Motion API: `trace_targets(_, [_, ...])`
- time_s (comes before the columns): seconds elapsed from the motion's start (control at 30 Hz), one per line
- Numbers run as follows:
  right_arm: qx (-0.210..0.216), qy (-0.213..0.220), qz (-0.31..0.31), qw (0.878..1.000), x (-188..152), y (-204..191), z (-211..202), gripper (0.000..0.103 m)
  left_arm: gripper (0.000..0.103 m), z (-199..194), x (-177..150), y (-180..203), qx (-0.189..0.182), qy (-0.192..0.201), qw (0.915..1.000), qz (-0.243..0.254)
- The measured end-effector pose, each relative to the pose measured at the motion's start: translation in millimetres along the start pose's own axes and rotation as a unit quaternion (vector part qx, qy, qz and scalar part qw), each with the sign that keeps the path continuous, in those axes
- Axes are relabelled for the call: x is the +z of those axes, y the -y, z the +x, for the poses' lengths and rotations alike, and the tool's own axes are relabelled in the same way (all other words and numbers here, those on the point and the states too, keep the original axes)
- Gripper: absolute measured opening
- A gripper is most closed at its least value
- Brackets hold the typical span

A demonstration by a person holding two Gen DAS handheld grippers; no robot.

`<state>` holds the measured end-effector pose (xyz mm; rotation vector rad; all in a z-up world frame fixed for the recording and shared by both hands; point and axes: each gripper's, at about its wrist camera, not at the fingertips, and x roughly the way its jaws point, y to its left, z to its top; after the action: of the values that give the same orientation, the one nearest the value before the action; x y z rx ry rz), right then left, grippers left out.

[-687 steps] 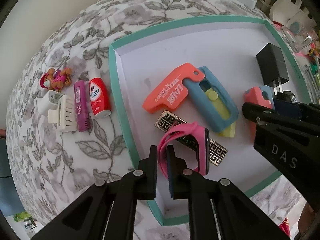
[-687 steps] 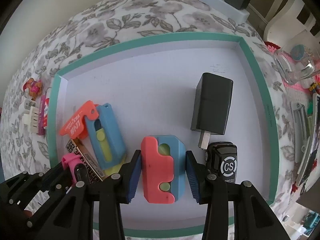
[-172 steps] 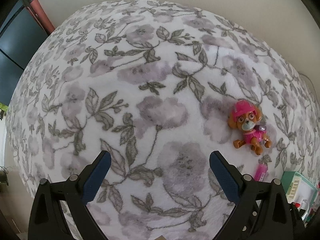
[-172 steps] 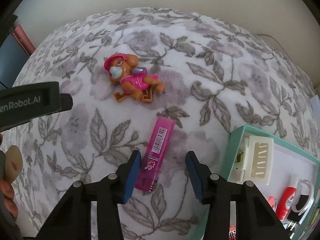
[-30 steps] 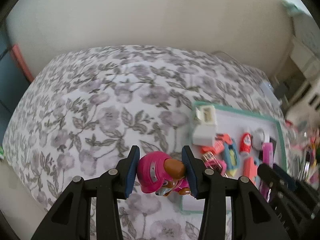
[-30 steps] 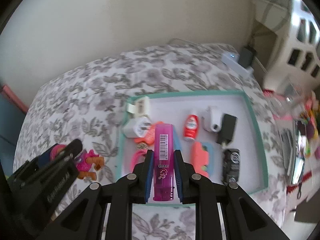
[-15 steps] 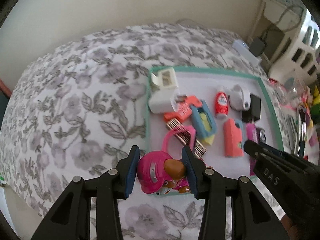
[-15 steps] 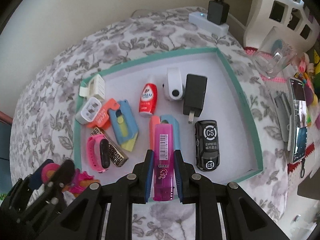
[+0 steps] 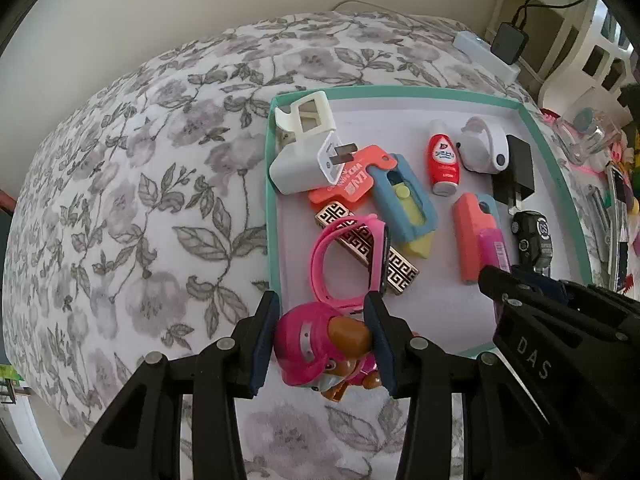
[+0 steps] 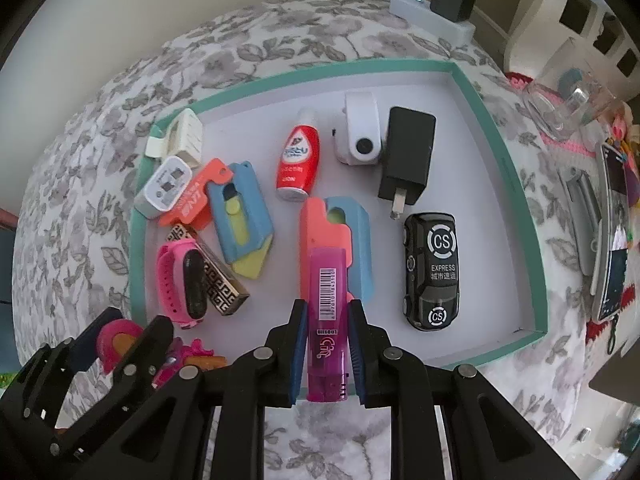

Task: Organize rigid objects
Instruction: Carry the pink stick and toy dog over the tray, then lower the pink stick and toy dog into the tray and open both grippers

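My left gripper [image 9: 322,344] is shut on a pink toy dog [image 9: 320,350] and holds it above the near left corner of the teal-rimmed tray [image 9: 274,240]. My right gripper [image 10: 326,354] is shut on a purple lighter [image 10: 326,308] above the tray's near edge [image 10: 536,264], over a coral and blue block [image 10: 340,240]. The right gripper also shows in the left wrist view [image 9: 504,280], and the left gripper with the dog shows in the right wrist view [image 10: 120,338].
The tray holds a pink watch [image 10: 182,280], a patterned metal bar [image 9: 368,252], a blue utility knife [image 10: 244,220], a white charger [image 9: 308,164], a red bottle [image 10: 298,160], a black charger [image 10: 408,156] and a black toy car [image 10: 432,272]. A power strip [image 10: 432,16] lies behind. Clutter lies at the right.
Both grippers have moved closer to the tray and lower, each still holding its object. The tray's contents have not moved.
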<state>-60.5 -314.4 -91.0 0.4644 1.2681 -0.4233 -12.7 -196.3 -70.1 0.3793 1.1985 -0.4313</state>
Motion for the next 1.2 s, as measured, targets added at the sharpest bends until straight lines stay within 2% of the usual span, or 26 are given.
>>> trace_targets(0.3, [-0.005, -0.002, -0.001, 1.000, 0, 1, 3, 0.022, 0.046, 15, 5, -9, 0.001, -0.011, 0.9998, -0.014])
trace_targets(0.5, [-0.005, -0.002, 0.002, 1.000, 0, 1, 2, 0.023, 0.046, 25, 6, -16, -0.016, -0.025, 0.9992, -0.028])
trace_targets(0.77, [-0.009, -0.004, 0.002, 1.000, 1, -1, 3, 0.024, 0.050, 24, 6, -14, -0.011, -0.023, 0.9996, -0.015])
trace_targets(0.87, [-0.015, -0.007, 0.002, 1.000, 1, -2, 4, 0.026, 0.061, 21, 8, -14, -0.015, -0.019, 0.9996, -0.014])
trace_targets(0.93, [-0.020, -0.008, 0.001, 1.000, 2, -2, 3, 0.029, 0.062, 16, 8, -14, -0.017, -0.011, 0.9997, -0.013])
trace_targets(1.0, [-0.026, -0.002, 0.002, 1.000, 2, -2, 0, 0.040, 0.063, 13, 10, -14, -0.015, -0.005, 0.9998, -0.012])
trace_targets(1.07, [-0.029, 0.004, 0.004, 1.000, 3, -2, -3, 0.045, 0.063, 8, 11, -17, -0.016, 0.005, 0.9997, -0.018])
trace_targets(1.2, [-0.028, 0.013, 0.009, 0.999, 5, -1, -7, 0.045, 0.063, 0, 15, -29, -0.019, 0.022, 0.9988, -0.040])
